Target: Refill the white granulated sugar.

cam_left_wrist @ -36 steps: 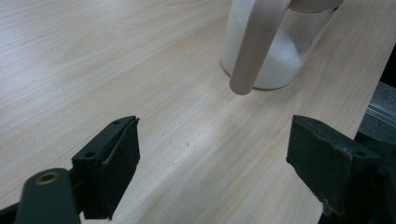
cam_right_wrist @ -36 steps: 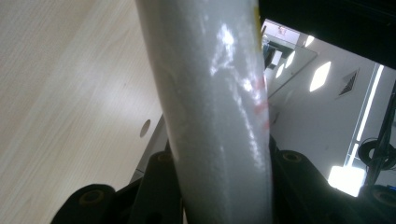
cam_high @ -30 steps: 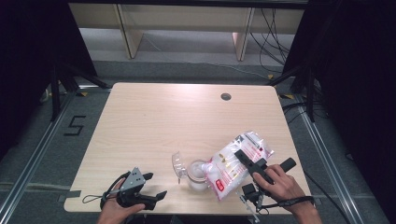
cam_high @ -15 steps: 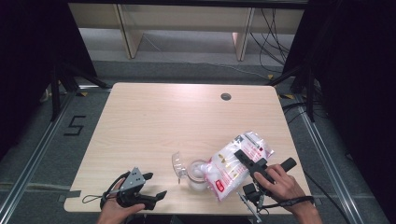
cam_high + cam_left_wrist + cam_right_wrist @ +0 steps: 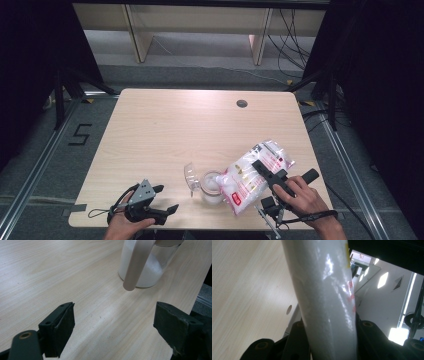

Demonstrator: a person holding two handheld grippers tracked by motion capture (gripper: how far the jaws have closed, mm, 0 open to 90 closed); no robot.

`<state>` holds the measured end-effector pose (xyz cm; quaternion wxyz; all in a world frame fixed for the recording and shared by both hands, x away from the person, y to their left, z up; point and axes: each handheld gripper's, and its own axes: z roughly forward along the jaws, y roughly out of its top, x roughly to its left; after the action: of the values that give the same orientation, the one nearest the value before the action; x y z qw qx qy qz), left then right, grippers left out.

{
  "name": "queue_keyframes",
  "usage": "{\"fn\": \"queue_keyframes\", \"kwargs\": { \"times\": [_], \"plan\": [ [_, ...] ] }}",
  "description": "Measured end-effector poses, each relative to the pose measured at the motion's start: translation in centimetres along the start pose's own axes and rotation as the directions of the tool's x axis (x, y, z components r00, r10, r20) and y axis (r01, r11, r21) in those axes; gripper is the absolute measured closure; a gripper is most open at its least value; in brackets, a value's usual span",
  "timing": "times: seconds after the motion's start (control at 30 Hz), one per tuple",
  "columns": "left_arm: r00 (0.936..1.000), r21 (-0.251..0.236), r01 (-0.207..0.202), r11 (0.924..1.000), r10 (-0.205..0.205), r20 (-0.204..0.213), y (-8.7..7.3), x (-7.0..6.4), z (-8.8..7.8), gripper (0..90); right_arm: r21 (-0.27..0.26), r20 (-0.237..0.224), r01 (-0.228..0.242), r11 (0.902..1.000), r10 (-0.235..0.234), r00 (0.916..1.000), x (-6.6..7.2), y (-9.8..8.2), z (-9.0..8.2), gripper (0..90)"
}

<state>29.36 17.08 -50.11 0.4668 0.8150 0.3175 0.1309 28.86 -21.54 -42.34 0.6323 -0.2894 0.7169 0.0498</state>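
Note:
A clear bag [image 5: 252, 172] of white grains with red print lies tilted, its lower end over a glass jar [image 5: 211, 187] near the table's front edge. My right gripper [image 5: 261, 168] is shut on the bag's middle. In the right gripper view the bag [image 5: 329, 302] stands squeezed between the jaws of my right gripper [image 5: 332, 340]. The jar's clear hinged lid [image 5: 190, 176] stands open on its left. My left gripper [image 5: 167, 198] rests open at the front left. In the left gripper view the jar [image 5: 147, 272], holding white grains, lies beyond my left gripper [image 5: 113, 325].
The light wooden table [image 5: 165, 130] has a round cable hole [image 5: 242, 103] at the back right. Pale shelving [image 5: 195, 25] stands on the floor beyond the far edge. Dark frame posts flank both sides.

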Motion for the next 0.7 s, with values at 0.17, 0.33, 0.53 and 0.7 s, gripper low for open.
{"fn": "queue_keyframes", "kwargs": {
  "times": [0.17, 0.33, 0.53, 0.7],
  "plan": [
    [1.0000, 0.000, 0.000, 1.0000, 0.000, 0.001, 0.00, -0.02, -0.01, 16.8, 0.005, -0.006, 0.010, 0.9999, -0.010, 0.9999, -0.19, 0.02, -0.08, 73.2],
    [1.0000, -0.001, -0.002, 1.0000, 0.002, -0.001, 0.02, 0.00, -0.02, 16.8, 0.012, -0.014, 0.009, 0.9999, -0.009, 0.9999, -0.28, 0.04, -0.14, 73.3],
    [1.0000, -0.007, -0.001, 1.0000, 0.001, 0.001, 0.00, -0.01, -0.01, 16.8, 0.008, 0.000, -0.003, 1.0000, 0.003, 1.0000, -0.10, -0.14, -0.18, 73.3],
    [1.0000, -0.001, -0.003, 1.0000, 0.003, -0.002, 0.02, 0.02, -0.04, 16.8, 0.012, -0.006, 0.009, 0.9999, -0.008, 0.9999, -0.32, -0.27, -0.29, 73.3]
  ]
}}
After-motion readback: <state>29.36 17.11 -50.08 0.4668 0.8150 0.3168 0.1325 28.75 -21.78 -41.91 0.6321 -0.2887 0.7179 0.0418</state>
